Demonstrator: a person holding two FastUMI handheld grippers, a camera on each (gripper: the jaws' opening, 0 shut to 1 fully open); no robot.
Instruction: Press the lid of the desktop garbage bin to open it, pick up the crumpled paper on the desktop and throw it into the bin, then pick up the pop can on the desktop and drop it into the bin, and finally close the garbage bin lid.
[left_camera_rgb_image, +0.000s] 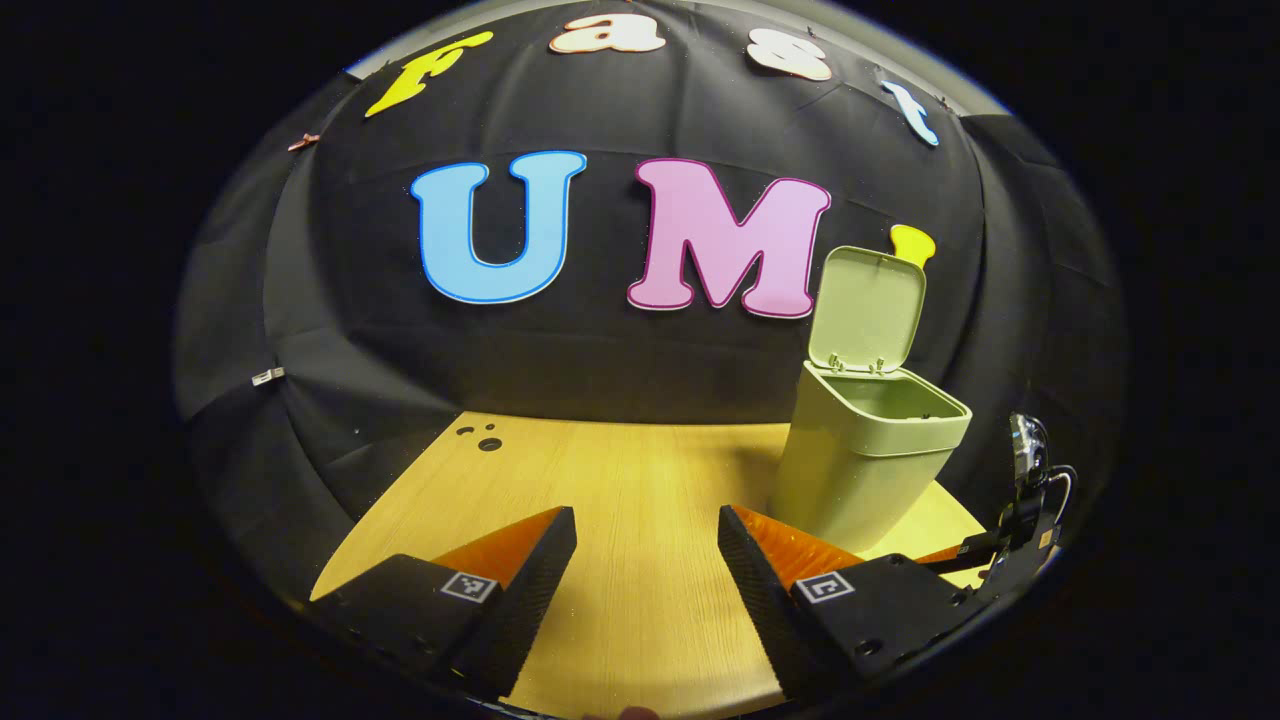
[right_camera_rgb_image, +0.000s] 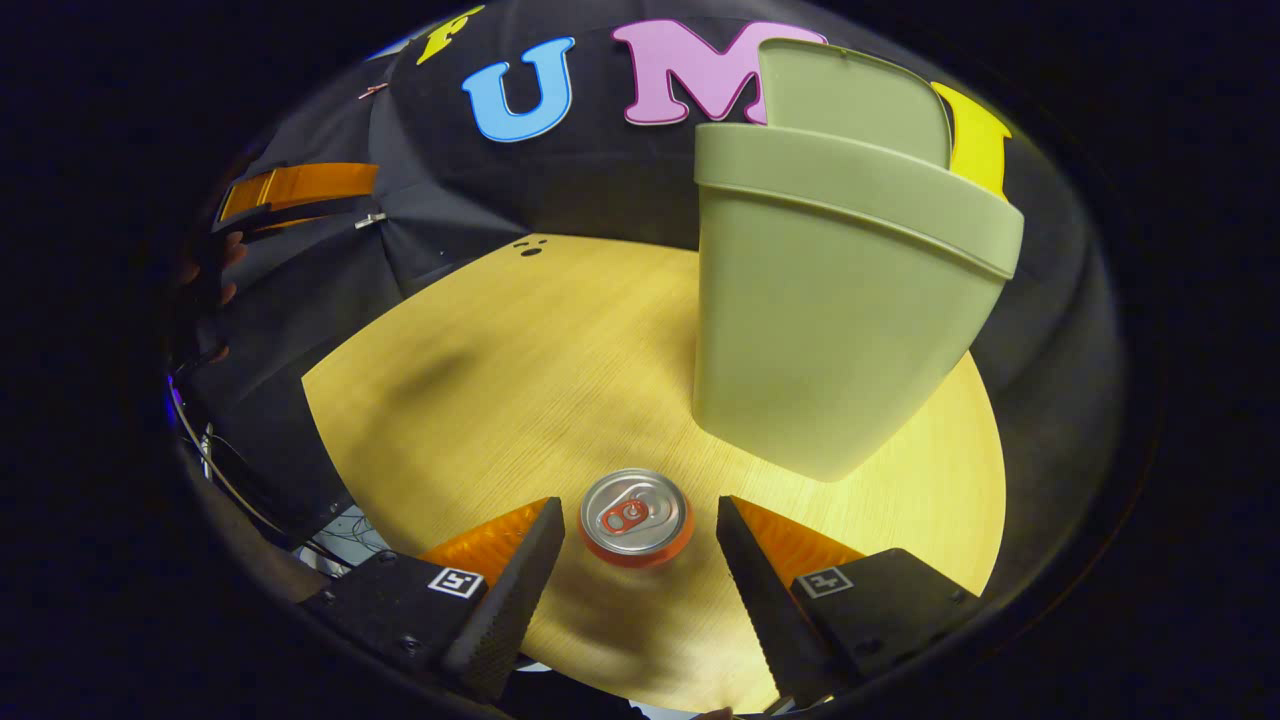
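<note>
The pale green bin (left_camera_rgb_image: 865, 455) stands on the wooden table with its lid (left_camera_rgb_image: 868, 308) swung upright, open. In the right gripper view the bin (right_camera_rgb_image: 830, 320) looms close, lid (right_camera_rgb_image: 850, 100) up behind it. An upright pop can (right_camera_rgb_image: 636, 518), red with a silver top, stands on the table between the fingers of my right gripper (right_camera_rgb_image: 640, 525), which is open and straddles it from above without touching. My left gripper (left_camera_rgb_image: 647, 530) is open over bare table, left of the bin. The other gripper (left_camera_rgb_image: 1010, 535) shows at the right edge beside the bin.
The round wooden table (right_camera_rgb_image: 500, 400) ends at black cloth all round. Small dark holes (left_camera_rgb_image: 482, 440) mark its far left edge. A hand holding the other gripper (right_camera_rgb_image: 290, 190) shows at far left in the right gripper view, with cables below the table edge.
</note>
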